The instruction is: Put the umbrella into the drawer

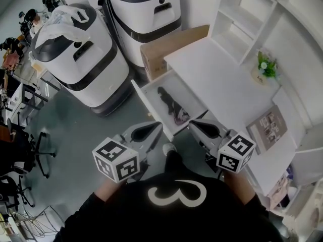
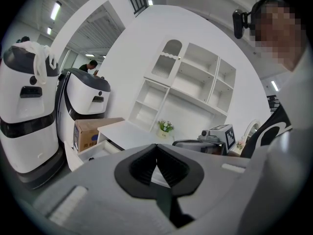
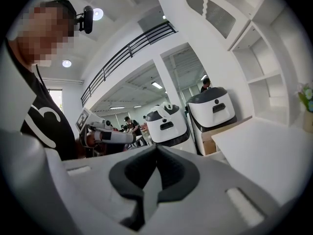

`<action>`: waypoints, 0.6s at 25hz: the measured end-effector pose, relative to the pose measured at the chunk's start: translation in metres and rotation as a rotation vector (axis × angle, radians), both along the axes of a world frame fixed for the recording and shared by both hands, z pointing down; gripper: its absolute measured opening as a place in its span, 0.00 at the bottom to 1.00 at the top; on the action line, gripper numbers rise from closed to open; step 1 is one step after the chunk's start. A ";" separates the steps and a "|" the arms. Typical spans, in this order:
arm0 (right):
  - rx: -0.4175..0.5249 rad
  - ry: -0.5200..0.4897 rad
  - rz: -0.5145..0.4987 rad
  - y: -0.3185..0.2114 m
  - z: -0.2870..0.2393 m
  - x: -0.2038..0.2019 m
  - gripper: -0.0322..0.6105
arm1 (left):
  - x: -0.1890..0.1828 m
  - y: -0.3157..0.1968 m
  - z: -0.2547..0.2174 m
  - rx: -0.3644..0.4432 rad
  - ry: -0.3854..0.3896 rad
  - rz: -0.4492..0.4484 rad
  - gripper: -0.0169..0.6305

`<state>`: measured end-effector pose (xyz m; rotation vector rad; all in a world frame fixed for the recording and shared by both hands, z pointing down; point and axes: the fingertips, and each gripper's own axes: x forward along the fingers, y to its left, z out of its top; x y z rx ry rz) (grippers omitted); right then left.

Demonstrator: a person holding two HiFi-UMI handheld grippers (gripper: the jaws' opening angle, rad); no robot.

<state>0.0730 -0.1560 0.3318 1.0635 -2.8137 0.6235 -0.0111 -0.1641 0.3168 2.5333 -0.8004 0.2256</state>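
Observation:
The folded dark umbrella [image 1: 171,106] lies inside the open white drawer [image 1: 147,96], which is pulled out from under the desk. In the head view both grippers hover just in front of the drawer's near end. My left gripper [image 1: 154,127] is shut and holds nothing; its jaws meet in the left gripper view [image 2: 156,163]. My right gripper [image 1: 195,125] is also shut and empty, jaws together in the right gripper view [image 3: 156,164]. Neither touches the umbrella. The drawer's corner [image 2: 93,151] shows at the left of the left gripper view.
The white desk top [image 1: 222,79] lies beyond the drawer, with a flower pot [image 1: 266,67], a magazine [image 1: 270,125] and a shelf unit [image 1: 247,19]. A cardboard box [image 1: 169,47] and two big white-and-black machines [image 1: 81,59] [image 1: 144,14] stand left of it. Office chairs [image 1: 20,155] are at far left.

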 end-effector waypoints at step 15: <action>-0.014 0.007 -0.006 -0.001 0.009 -0.009 0.05 | -0.008 -0.002 0.009 -0.011 0.003 -0.013 0.04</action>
